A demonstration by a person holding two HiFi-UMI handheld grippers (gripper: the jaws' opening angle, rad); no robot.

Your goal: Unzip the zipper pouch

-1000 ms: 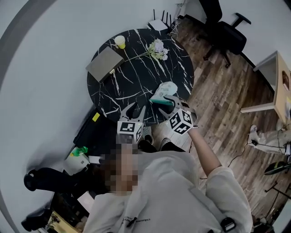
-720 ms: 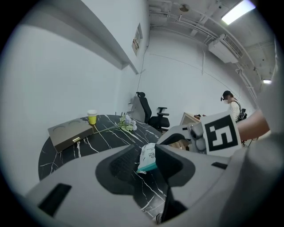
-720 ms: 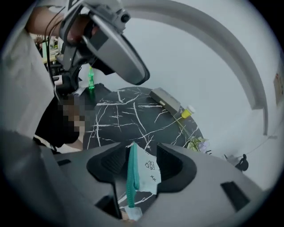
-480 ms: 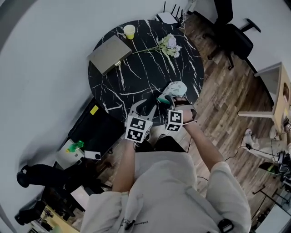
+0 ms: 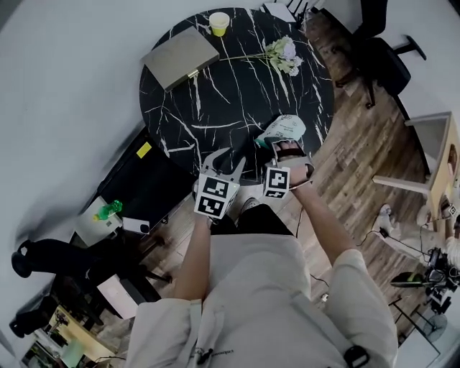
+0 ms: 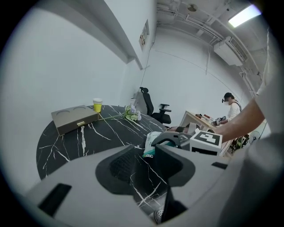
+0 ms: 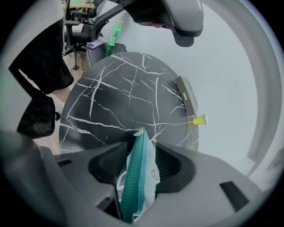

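Note:
A white zipper pouch (image 5: 284,129) with a teal zip lies near the front right edge of the round black marble table (image 5: 215,108). In the right gripper view the pouch (image 7: 142,177) stands on edge between my right gripper's (image 7: 141,153) jaws, zip up, with the pull (image 7: 141,131) at the far end. Those jaws are closing, and a sliver of table still shows beside the left pad. In the head view the right gripper (image 5: 286,149) reaches the pouch from the front. My left gripper (image 5: 224,164) hangs open and empty over the table's front edge, left of the pouch (image 6: 153,139).
On the far side of the table are a flat grey box (image 5: 180,56), a yellow cup (image 5: 218,21) and a sprig of flowers (image 5: 284,54). An office chair (image 5: 381,57) stands on the wood floor to the right. A black case (image 5: 140,187) and a green bottle (image 5: 108,210) sit left of the table.
My left gripper has come forward to the table's front edge, closer to the right one. The right gripper has stayed at the pouch. The head view has shifted toward the table.

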